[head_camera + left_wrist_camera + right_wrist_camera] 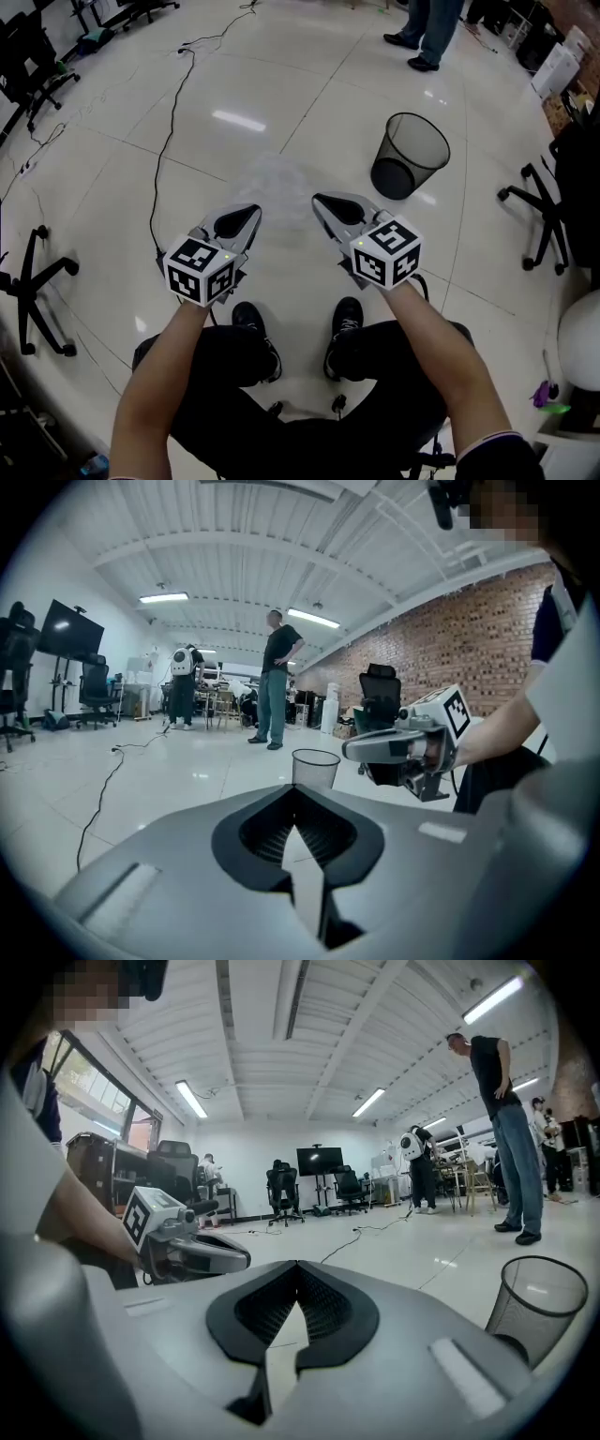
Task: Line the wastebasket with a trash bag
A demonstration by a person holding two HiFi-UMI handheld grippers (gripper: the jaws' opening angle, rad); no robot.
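Observation:
The black mesh wastebasket (410, 155) stands upright and unlined on the tiled floor, ahead and to the right of both grippers. It also shows in the left gripper view as a wastebasket (314, 769) and at the right edge of the right gripper view (536, 1312). A crumpled clear trash bag (277, 186) lies on the floor just beyond the jaw tips. My left gripper (253, 210) (296, 789) and right gripper (319, 199) (297, 1267) are held side by side above my shoes, both shut with nothing between the jaws. Each sees the other: right gripper (403, 747), left gripper (192, 1251).
A black cable (172, 117) runs across the floor at left. Office chairs stand at left (36, 292), far left (33, 56) and right (544, 211). A person (427, 33) (277, 679) (506, 1129) stands beyond the wastebasket.

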